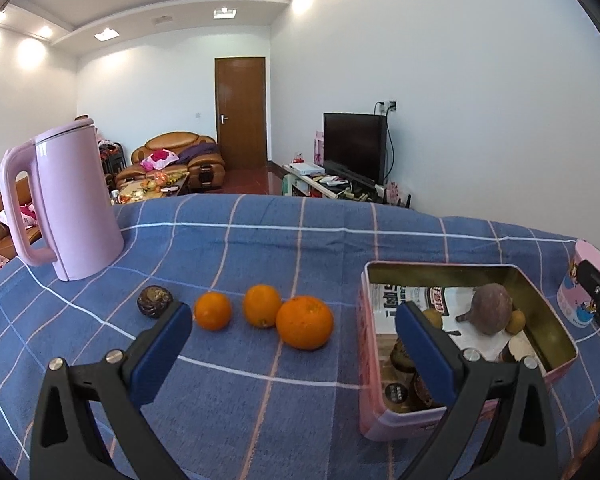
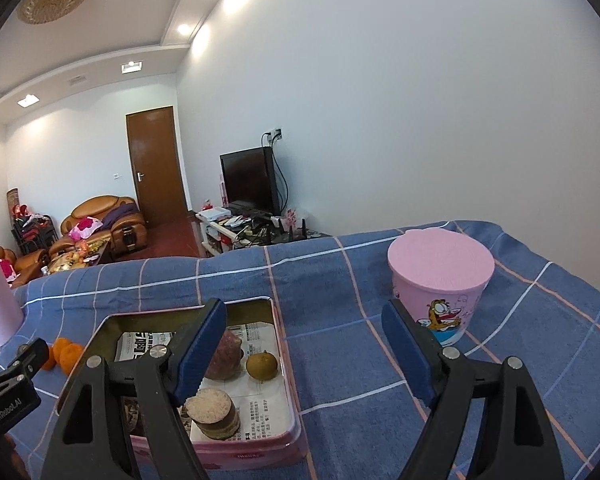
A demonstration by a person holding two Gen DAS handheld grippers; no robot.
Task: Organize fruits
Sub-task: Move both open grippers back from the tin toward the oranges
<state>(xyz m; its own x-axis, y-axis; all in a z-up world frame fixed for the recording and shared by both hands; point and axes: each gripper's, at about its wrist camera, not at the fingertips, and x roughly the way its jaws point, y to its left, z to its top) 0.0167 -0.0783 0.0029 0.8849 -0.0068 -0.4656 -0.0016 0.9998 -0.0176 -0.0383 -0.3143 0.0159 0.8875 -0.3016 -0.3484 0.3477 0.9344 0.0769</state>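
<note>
Left gripper [image 1: 294, 338], jaws released and empty, hovers over the blue checked worktop [image 1: 260, 240]; just beyond its fingertips lie three oranges [image 1: 305, 322] in a row, with a dark wrinkled fruit [image 1: 154, 301] at its left finger and a pink kettle [image 1: 74, 200] farther left. Right gripper [image 2: 300, 354], likewise released and empty, has the open pink tin [image 2: 288, 360] at its left finger, holding a purple fruit [image 2: 226, 354] and a small brown fruit [image 2: 262, 365]; a lidded pink tub [image 2: 440, 280] stands beyond its right finger.

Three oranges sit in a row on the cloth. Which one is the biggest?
The orange at the right end of the row, nearest the pink tin. It is clearly larger than the other two oranges.
</note>
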